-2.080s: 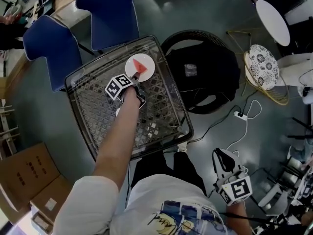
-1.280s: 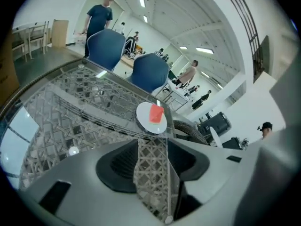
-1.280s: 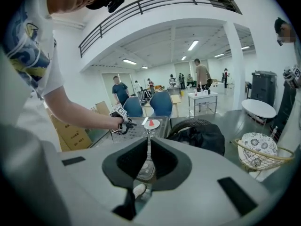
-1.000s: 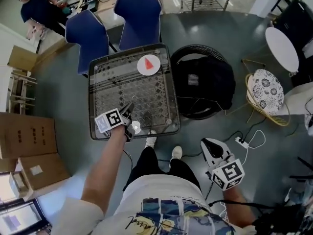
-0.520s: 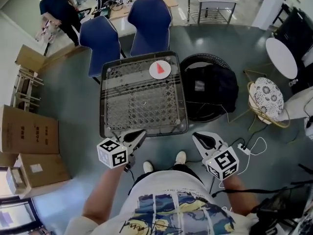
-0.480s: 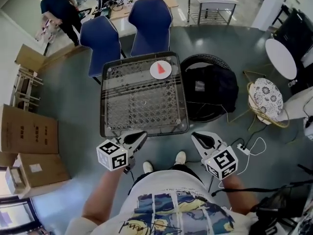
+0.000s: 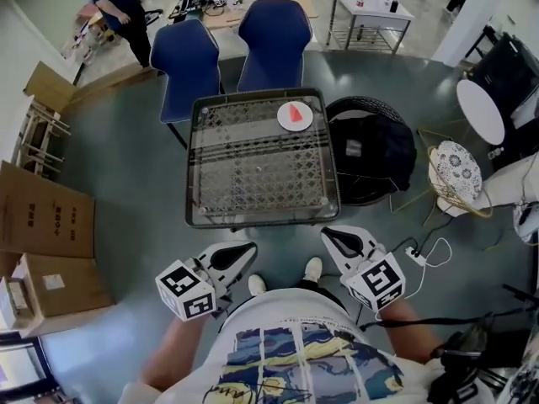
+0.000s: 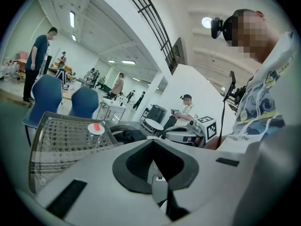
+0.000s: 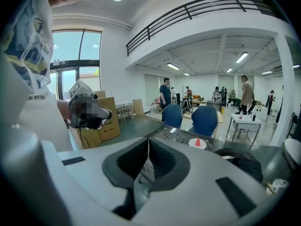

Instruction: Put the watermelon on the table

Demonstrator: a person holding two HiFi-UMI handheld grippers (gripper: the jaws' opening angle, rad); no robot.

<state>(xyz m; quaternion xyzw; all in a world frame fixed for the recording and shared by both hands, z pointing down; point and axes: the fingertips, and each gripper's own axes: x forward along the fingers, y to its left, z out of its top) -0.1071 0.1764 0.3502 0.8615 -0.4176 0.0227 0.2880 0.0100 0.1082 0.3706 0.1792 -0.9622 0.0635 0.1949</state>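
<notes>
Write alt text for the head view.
A watermelon slice lies on a white plate at the far right corner of the table, seen from above. The left gripper and right gripper, both shut and empty, hang short of its near edge. Two blue chairs stand behind it.

Both grippers level in front of the chest
left gripper (image 7: 249, 249) jaws pressed together, empty; right gripper (image 7: 328, 233) jaws likewise together, empty; both point forward, side by side
</notes>
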